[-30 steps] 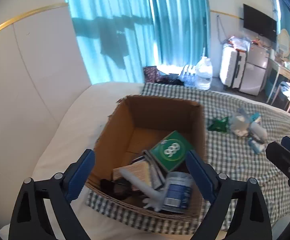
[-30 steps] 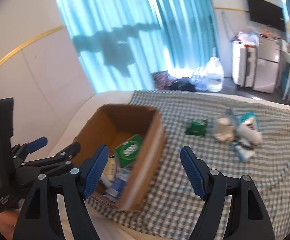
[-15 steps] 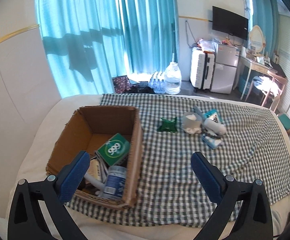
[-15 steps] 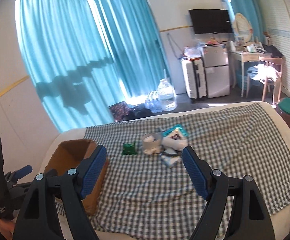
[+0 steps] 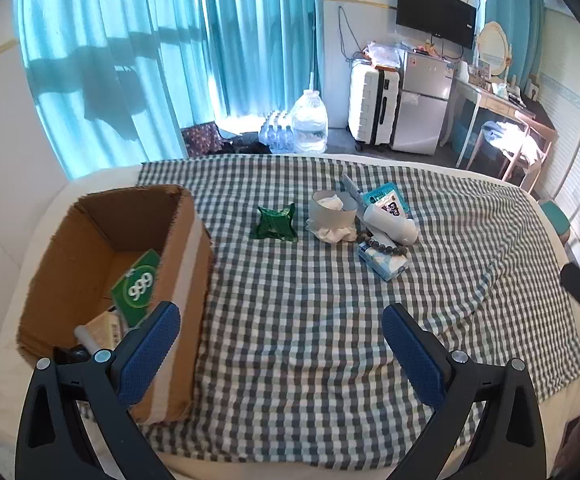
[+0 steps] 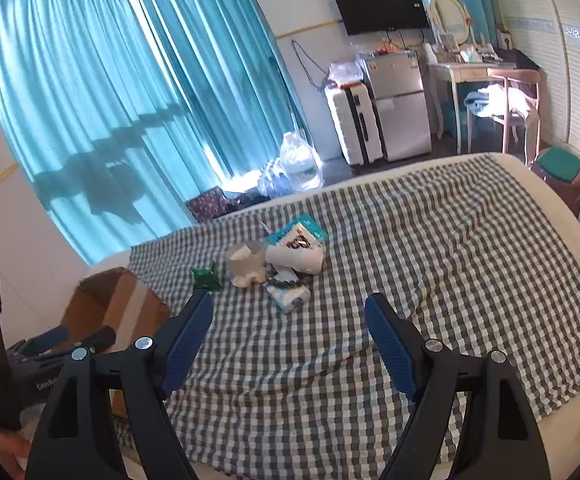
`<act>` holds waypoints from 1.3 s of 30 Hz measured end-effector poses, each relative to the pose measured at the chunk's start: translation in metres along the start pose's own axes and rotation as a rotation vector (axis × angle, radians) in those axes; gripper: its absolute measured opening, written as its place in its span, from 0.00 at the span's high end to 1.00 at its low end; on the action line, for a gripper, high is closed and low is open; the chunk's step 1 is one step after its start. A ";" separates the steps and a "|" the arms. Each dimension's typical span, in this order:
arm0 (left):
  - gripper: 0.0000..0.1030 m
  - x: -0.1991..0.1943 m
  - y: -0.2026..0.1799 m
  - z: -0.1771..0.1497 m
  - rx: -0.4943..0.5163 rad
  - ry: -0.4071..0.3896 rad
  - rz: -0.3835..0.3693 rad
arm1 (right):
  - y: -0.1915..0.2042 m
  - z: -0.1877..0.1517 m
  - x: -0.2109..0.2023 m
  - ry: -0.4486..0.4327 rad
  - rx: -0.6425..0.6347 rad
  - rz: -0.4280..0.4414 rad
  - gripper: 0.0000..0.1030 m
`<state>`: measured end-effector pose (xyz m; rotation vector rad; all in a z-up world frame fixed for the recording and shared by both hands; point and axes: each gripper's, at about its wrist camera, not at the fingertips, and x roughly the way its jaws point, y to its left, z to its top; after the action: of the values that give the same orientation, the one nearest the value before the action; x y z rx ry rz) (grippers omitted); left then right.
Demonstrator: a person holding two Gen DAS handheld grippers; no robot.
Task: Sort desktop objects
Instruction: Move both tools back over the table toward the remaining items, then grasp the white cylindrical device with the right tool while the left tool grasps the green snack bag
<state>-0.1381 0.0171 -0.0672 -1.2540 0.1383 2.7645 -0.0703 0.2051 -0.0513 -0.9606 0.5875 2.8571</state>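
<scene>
Clutter waits mid-bed on the checked cloth (image 5: 329, 320), ahead of both empty, wide-spread jaws: one green wrapper (image 5: 274, 224), one white cup (image 5: 333, 210), one white tube (image 5: 389, 224) lying crosswise, one tissue pack (image 5: 383, 260). Right gripper (image 6: 290, 340) faces them squarely; left gripper (image 5: 280, 344) sits beside the single cardboard box (image 5: 182, 264).
</scene>
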 end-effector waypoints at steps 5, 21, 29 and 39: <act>0.00 0.042 -0.002 0.010 -0.031 0.027 -0.005 | -0.005 0.007 0.040 0.043 -0.026 -0.004 0.24; 0.00 0.202 0.002 0.050 -0.094 0.107 -0.013 | 0.000 0.032 0.219 0.229 -0.116 -0.028 0.24; 0.00 0.267 0.008 0.063 -0.048 0.139 0.041 | -0.013 0.034 0.284 0.302 -0.157 -0.054 0.24; 0.00 0.319 0.019 0.064 -0.099 0.208 -0.003 | -0.015 0.027 0.330 0.372 -0.203 -0.001 0.23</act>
<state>-0.3977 0.0240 -0.2647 -1.5632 0.0159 2.6615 -0.3475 0.2113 -0.2326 -1.5421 0.3195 2.7920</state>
